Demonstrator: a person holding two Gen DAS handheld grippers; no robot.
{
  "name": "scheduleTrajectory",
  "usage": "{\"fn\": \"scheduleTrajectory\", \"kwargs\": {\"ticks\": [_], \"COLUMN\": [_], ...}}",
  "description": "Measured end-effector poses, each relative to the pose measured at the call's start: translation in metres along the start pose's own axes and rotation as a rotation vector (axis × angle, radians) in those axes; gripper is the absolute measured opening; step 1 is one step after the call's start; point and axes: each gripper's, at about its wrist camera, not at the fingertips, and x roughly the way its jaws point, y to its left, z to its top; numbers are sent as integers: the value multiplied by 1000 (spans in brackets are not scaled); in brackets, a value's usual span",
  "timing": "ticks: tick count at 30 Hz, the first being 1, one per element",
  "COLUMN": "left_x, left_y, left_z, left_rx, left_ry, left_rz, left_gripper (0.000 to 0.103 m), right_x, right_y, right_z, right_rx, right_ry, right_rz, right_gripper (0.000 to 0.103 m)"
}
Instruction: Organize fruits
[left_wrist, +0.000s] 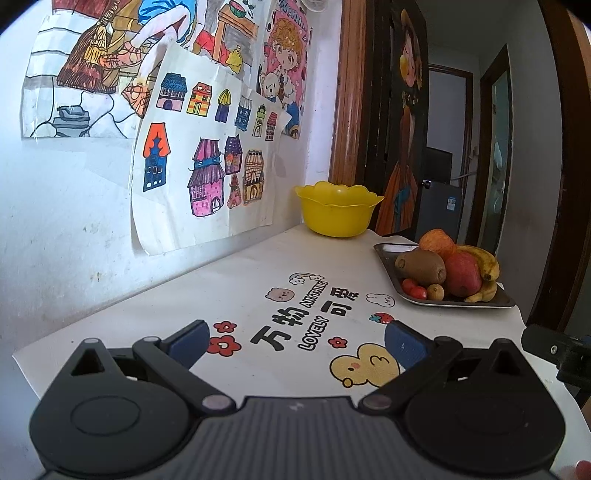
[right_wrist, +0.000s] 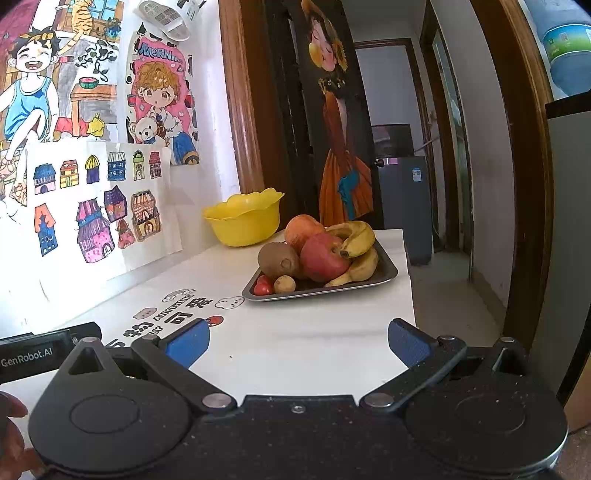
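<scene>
A steel tray (left_wrist: 388, 254) (right_wrist: 384, 275) at the table's far right holds a kiwi (left_wrist: 421, 264) (right_wrist: 279, 260), two red apples (left_wrist: 461, 273) (right_wrist: 323, 256), bananas (left_wrist: 482, 260) (right_wrist: 354, 234), small red tomatoes (left_wrist: 413, 288) (right_wrist: 263, 286) and a small yellow-brown fruit (left_wrist: 436, 291) (right_wrist: 284, 284). An empty-looking yellow bowl (left_wrist: 338, 208) (right_wrist: 243, 219) stands behind the tray near the wall. My left gripper (left_wrist: 295, 341) is open and empty, low over the table's near side. My right gripper (right_wrist: 297, 341) is open and empty, short of the tray.
The white table cloth (left_wrist: 258, 266) has printed cartoons and letters. Children's drawings (left_wrist: 207, 166) hang on the wall to the left. A doorway with a painted figure (right_wrist: 340, 129) and the table's right edge (right_wrist: 408, 280) lie beyond the tray.
</scene>
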Motion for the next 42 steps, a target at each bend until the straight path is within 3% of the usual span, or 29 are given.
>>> {"fn": "scheduleTrajectory", "kwargs": {"ticks": [42], "left_x": [0], "left_y": [-1], "left_z": [0], "left_rx": [18], "left_ry": [-3], "left_rz": [9], "left_gripper": [103], "right_x": [1], "right_y": [0], "right_z": [0], "right_rx": [-2], "right_ry": [7], "right_rz": [1], "right_gripper": [102]}}
